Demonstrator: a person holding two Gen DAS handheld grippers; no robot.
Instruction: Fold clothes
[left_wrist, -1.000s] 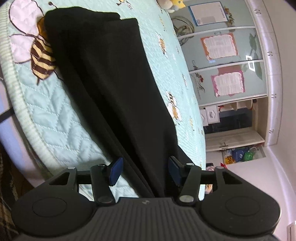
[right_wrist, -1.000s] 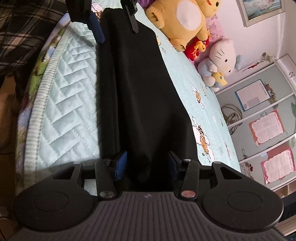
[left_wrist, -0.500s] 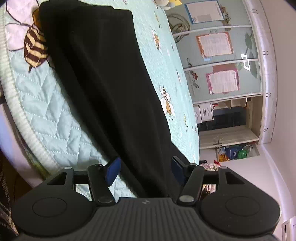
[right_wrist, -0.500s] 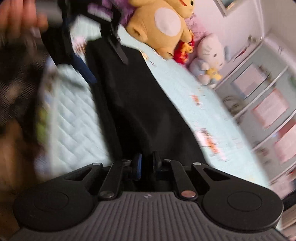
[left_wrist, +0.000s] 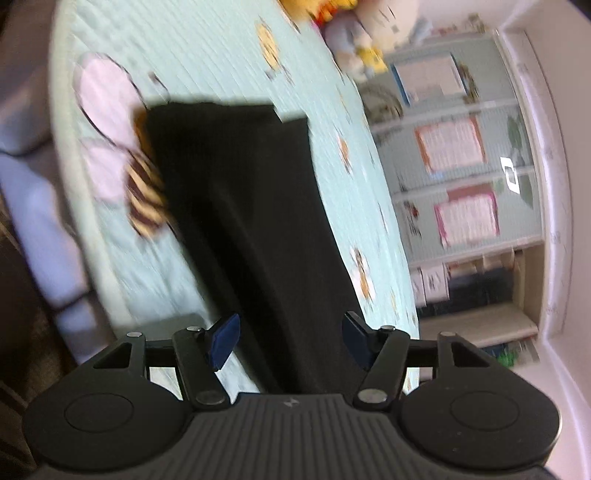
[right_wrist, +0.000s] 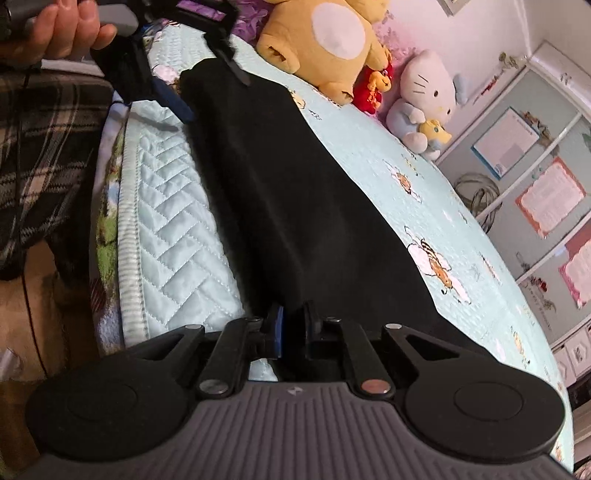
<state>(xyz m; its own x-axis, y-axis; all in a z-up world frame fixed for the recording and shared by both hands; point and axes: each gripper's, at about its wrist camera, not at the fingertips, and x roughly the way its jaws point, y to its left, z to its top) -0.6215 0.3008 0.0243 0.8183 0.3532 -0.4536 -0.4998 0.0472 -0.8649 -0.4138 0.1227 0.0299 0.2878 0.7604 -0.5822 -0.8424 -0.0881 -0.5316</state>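
While the right gripper (right_wrist: 292, 325) pinches the near end of the black garment (right_wrist: 295, 192), the left gripper (left_wrist: 286, 341) stands wide open astride its other end. The garment's long axis runs straight ahead from each gripper along the quilted bed (right_wrist: 177, 236).

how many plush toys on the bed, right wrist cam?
4: yellow bear at the far edge, small red toy beside it, white cat further right, small yellow chick against it. More may be hidden.

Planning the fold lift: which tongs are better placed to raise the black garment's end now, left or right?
Right. The right tongs are shut on the black garment at its near end, ready to lift. The left tongs are open, straddling the cloth without gripping.
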